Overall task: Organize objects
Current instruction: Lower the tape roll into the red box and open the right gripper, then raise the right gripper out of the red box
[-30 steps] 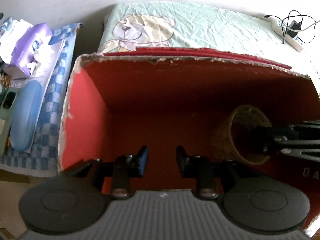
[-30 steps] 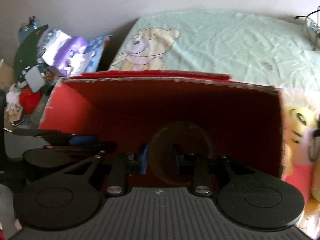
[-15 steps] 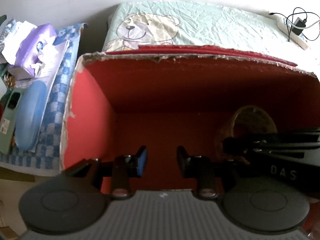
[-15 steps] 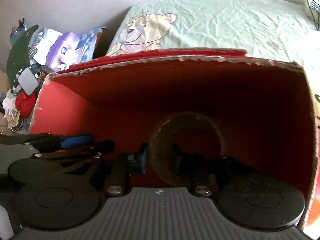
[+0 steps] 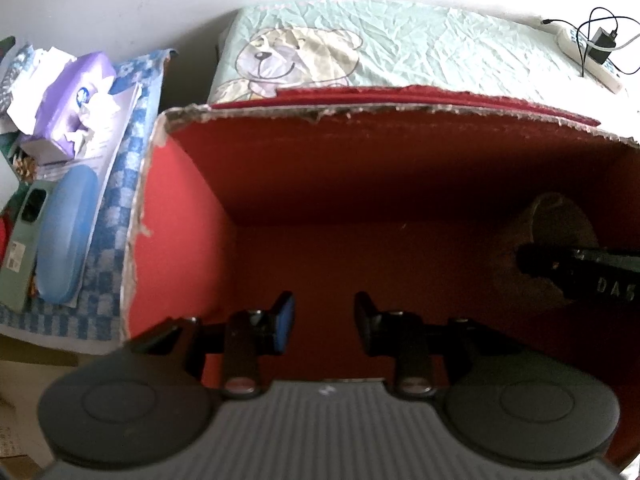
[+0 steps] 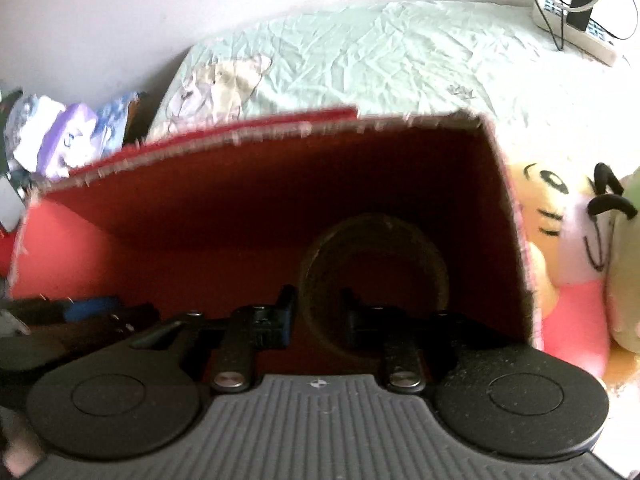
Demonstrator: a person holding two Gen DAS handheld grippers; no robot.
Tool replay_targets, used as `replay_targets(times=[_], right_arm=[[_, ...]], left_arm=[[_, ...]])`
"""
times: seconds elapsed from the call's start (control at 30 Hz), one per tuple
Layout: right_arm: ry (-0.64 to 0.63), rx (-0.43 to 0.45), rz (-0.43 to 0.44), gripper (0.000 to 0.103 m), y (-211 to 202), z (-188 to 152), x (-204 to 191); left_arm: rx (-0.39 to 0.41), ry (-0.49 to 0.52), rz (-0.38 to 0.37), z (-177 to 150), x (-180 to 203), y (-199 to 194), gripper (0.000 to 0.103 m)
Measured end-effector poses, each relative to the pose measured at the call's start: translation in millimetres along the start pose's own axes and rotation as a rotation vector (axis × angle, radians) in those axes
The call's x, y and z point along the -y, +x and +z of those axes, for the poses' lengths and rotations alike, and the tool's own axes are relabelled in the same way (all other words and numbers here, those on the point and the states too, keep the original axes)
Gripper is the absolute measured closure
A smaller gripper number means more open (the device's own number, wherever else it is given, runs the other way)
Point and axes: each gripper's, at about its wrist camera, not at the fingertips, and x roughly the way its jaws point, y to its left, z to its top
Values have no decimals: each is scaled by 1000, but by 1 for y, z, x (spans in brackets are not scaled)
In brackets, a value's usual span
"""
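1. The open red cardboard box with torn edges [image 5: 176, 240] sits on the pale green bear-print bedsheet [image 5: 400, 48].
2. The brown woven cylindrical basket [image 6: 400, 240] lies inside, toward the box's 3 o'clock side.
3. The right gripper [image 6: 316, 312] is closing, its jaws straddling the basket's rim.
4. The left gripper [image 5: 324, 316] hangs at 6 o'clock, jaws slightly apart, holding nothing.
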Motion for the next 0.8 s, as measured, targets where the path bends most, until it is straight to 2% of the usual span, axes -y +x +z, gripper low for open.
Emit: replay_targets(times=[0.07,0.47,0.63,0.8], right_arm=[[-5,4,-11,77,1,0,-2],[6,-22,65,76,0,-6,0],[-3,-17,77,76,-3,-8,0],[-14,-7,80,76,-3,-8,-1]], left_arm=[[-1,8,4,0,1,0,70],[-21,59,36,-2,11,3,70],[-24,88,68,-3,16,4,64],[-23,94,80,-4,18,4,64]])
